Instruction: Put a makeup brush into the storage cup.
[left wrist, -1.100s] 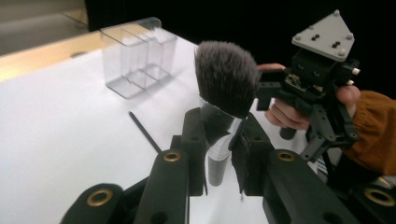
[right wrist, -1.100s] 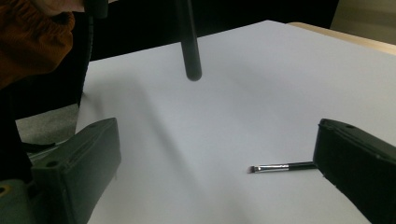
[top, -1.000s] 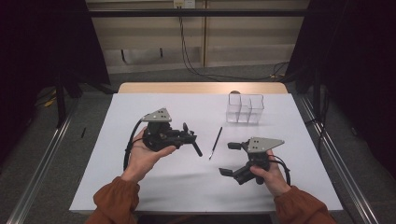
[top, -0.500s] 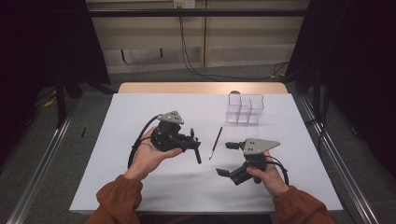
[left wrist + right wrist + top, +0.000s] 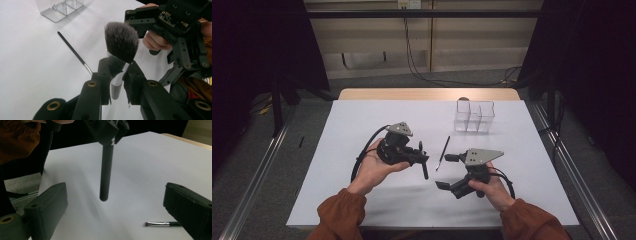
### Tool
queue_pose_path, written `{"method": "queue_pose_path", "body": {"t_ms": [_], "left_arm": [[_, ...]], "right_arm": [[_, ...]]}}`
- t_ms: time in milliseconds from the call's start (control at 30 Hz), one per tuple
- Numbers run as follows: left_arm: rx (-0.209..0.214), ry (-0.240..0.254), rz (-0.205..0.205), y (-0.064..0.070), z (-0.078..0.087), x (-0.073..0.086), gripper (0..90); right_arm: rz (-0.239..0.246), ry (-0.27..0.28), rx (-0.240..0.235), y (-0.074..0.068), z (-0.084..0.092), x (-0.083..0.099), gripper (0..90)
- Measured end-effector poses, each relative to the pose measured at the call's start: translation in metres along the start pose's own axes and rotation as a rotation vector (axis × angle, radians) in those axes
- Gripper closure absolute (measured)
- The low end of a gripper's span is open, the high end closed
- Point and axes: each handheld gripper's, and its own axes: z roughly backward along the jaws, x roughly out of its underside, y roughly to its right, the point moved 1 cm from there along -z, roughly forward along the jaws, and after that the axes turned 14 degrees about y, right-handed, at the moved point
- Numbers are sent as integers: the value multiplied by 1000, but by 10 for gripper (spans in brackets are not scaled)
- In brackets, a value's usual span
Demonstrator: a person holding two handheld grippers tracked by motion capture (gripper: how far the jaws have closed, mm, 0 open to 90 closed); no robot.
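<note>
The left claw (image 5: 422, 159) was clamped on a makeup brush (image 5: 121, 47) at its silver ferrule, bristles up in the left gripper view, the dark handle (image 5: 106, 170) hanging above the white table (image 5: 362, 120). The right claw (image 5: 451, 172) stood wide and empty, its jaws having just closed slightly. A thin brush (image 5: 443, 152) lay between them, near a clear organizer (image 5: 474, 116). No writing was readable.

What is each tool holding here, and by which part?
Left tool clamps the makeup brush at its silver ferrule, just below the bristles. Right tool is open, holding nothing.
</note>
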Motion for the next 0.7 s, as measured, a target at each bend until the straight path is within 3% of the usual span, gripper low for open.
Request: {"method": "queue_pose_path", "body": {"t_ms": [367,567,700], "left_arm": [[16,-6,-2,4,-8,2,766],[21,-4,-1,4,-9,2,766],[21,-4,4,4,-10,3,766]], "right_arm": [[-23,13,-25,-6,-18,-1,185],[-41,24,-7,-5,-23,0,484],[-47,33,1,-3,-24,0,585]]}}
